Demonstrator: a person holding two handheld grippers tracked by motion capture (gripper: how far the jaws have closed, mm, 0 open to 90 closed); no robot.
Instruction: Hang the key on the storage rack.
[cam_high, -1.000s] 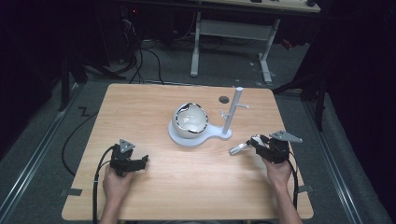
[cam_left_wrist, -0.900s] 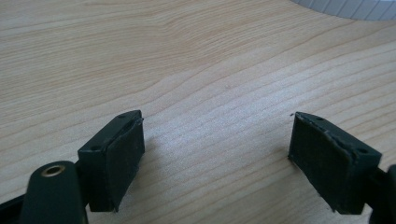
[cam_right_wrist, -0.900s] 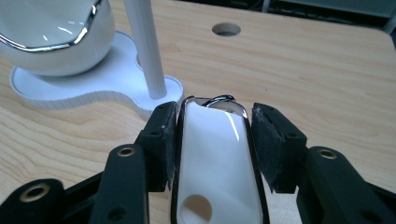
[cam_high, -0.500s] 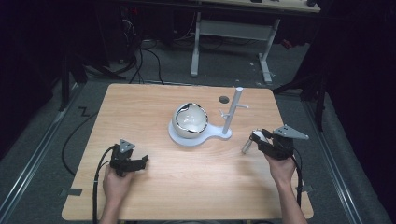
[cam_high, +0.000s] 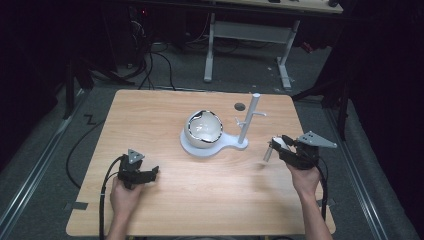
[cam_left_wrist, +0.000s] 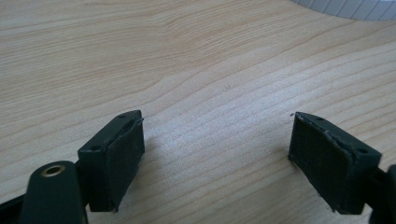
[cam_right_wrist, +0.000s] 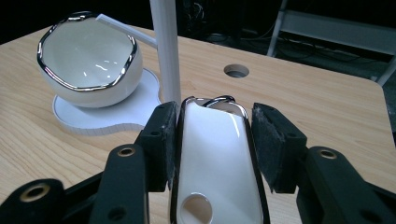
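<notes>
- The surface (cam_high: 150, 120) is light brown wood with wavy lines in it. Its corners are round.
- A small round hole (cam_high: 239, 106) goes through the surface near the far edge, a bit toward the right side.
- Past the far edge stands a desk frame (cam_high: 250, 31) with white legs.
- Black cables (cam_high: 160, 65) lie on the floor beyond the far left corner.
- The floor (cam_high: 320, 70) is grey, and the room around it is dark.
- A long metal rail (cam_high: 35, 165) runs along the floor beside the left edge.
- A bit of grey tape (cam_high: 75, 205) sticks on the floor by the near left corner.
</notes>
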